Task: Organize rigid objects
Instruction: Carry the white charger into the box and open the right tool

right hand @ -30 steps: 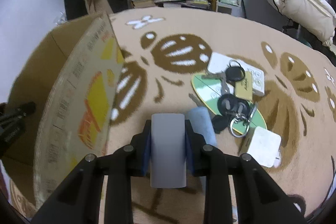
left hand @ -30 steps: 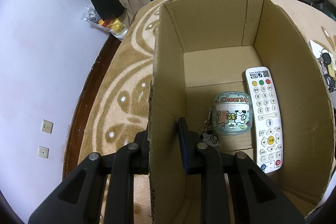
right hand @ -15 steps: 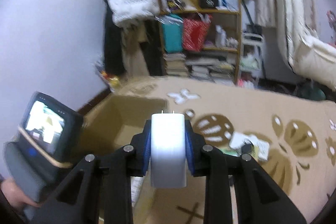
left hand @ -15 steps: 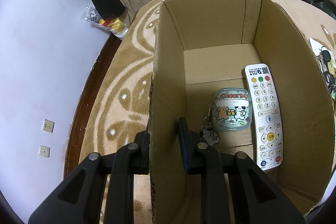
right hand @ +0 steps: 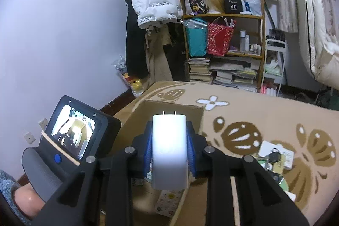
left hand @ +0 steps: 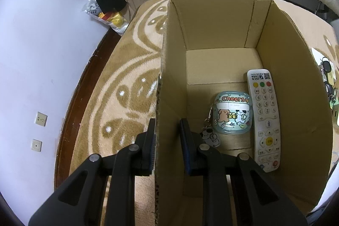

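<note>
An open cardboard box [left hand: 211,24] stands on the patterned rug. My left gripper [left hand: 168,139] is shut on its left wall, one finger outside and one inside. On the box floor lie a white remote [left hand: 264,118] and a clear earbud case [left hand: 232,113] with cartoon stickers and a charm. My right gripper [right hand: 169,141] is shut on a white charger plug [right hand: 169,147], prongs pointing away, held in the air over the near part of the box [right hand: 190,109]. The remote [right hand: 169,202] shows below the plug.
To the right on the rug [right hand: 254,111] lie keys [right hand: 274,157], a white card and small items on a green disc. A person's hand [right hand: 27,200] holds the left device with its screen [right hand: 72,137]. Bookshelf [right hand: 224,46], hanging coats and a wall stand behind.
My right gripper has risen and tipped upward with the plug, moving from low over the rug beside the box to above the box. The left gripper kept its hold on the wall.
</note>
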`<state>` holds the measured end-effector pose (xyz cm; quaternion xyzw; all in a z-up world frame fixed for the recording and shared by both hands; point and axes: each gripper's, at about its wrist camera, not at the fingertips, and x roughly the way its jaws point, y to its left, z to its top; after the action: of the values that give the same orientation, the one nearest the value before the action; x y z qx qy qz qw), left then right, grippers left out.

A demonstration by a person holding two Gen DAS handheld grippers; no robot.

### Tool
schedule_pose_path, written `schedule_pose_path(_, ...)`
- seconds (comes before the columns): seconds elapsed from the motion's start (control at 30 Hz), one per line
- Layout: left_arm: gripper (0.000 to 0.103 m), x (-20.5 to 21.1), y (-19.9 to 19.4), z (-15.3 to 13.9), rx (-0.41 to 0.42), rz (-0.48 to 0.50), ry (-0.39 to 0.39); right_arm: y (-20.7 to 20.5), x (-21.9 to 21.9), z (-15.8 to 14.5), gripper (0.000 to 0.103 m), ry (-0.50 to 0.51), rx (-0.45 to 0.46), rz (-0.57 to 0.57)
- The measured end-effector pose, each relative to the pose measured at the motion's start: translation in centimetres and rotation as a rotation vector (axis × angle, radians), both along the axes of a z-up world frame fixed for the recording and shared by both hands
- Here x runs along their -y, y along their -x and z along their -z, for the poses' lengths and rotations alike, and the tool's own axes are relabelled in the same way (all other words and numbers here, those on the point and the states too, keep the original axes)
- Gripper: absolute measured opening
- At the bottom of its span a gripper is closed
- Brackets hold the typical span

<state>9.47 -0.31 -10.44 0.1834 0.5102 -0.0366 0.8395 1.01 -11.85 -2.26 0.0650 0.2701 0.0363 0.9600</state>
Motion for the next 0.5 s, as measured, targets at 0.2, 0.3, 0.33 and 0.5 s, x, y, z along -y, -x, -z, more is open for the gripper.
schedule_pose_path(0.2, 0.022, -0.2, -0.1, 0.0, -0.007, -0.002, 0.017, -1.1, -0.1, 1.7, 0.029, -0.027, -0.045, -0.028)
schedule_pose_path(0.3, 0.022, -0.3, -0.2, 0.0, -0.011, -0.007, 0.024, -1.6, -0.1, 2.3, 0.029, -0.031, -0.068, -0.033)
schedule_pose_path(0.33, 0.022, -0.3, -0.2, 0.0, -0.012, -0.008, 0.022, -1.8, -0.1, 2.6, 0.029, -0.037, -0.077, -0.034)
schedule_pose_path(0.5, 0.021, -0.2, -0.2, 0.0, -0.012, -0.011, 0.026, -2.5, 0.1, 4.0, 0.030, -0.054, -0.124, -0.028)
